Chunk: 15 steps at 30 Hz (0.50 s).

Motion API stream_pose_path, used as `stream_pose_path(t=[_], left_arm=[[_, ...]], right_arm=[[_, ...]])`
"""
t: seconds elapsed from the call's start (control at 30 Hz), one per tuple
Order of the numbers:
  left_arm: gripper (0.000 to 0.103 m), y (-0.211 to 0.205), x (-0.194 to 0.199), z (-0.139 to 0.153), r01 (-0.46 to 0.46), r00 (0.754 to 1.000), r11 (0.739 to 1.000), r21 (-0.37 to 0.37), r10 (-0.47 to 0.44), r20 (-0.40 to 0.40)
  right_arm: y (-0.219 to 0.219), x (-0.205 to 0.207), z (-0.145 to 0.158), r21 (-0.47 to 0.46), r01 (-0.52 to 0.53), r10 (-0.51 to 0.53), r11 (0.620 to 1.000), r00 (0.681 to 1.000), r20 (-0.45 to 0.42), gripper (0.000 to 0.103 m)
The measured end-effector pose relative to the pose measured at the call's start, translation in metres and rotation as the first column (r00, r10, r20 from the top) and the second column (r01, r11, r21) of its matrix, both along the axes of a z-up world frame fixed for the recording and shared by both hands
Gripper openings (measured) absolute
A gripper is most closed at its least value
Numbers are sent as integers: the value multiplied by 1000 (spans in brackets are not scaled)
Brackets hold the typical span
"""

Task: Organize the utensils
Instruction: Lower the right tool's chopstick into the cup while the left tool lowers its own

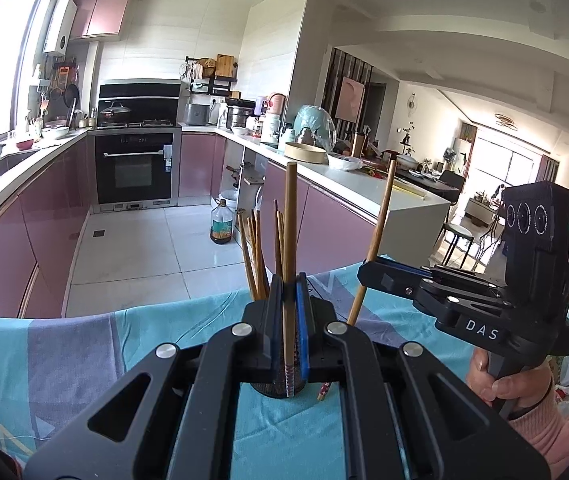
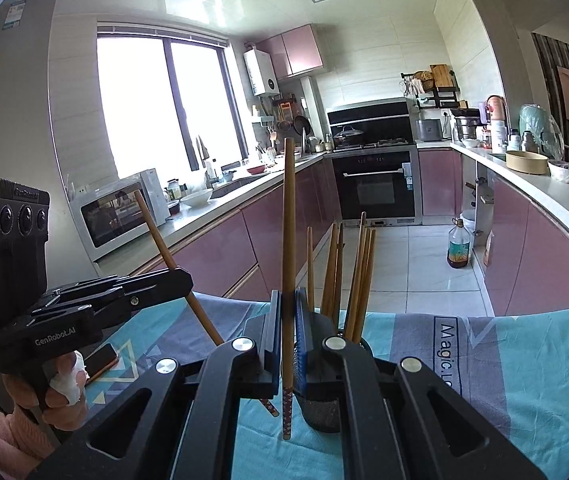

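Wooden chopstick in left gripper: a long brown chopstick (image 1: 290, 240) with a patterned red-and-white tip is standing upright at the centre of the left wrist view, the black left gripper (image 1: 289, 320) with blue pads having its jaws clamped together on it.
Wooden chopstick in right gripper: a second brown chopstick (image 2: 287, 240) with the same patterned tip is standing upright at the centre of the right wrist view, the black right gripper (image 2: 287, 328) pinching it tightly between its jaws.
Holder: a dark mesh cylindrical utensil holder (image 2: 324, 412) is sitting just right of the right gripper's chopstick, with a bunch of brown chopsticks (image 2: 348, 272) sticking up out of it.
Surface: a turquoise and grey-purple patterned cloth (image 2: 524, 380) is lying under the holder.
Person: a hand in a pink sleeve (image 1: 512, 384) is gripping the right gripper's handle at the lower right of the left wrist view.
Phone: an orange-edged phone (image 2: 102, 356) is lying on the cloth at the lower left of the right wrist view.
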State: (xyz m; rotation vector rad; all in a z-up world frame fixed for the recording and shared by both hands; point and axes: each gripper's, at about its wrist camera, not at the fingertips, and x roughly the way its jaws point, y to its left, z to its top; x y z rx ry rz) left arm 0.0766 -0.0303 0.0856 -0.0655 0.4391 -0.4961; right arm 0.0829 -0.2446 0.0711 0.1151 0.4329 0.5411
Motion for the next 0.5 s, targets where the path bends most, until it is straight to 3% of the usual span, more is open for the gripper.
stream_pose_path(t=[0.5], left_arm=[[7, 1, -2, 11, 5, 999, 1000, -10, -4, 43]], right_arm=[[-2, 9, 14, 12, 9, -9, 1000, 999, 36, 5]])
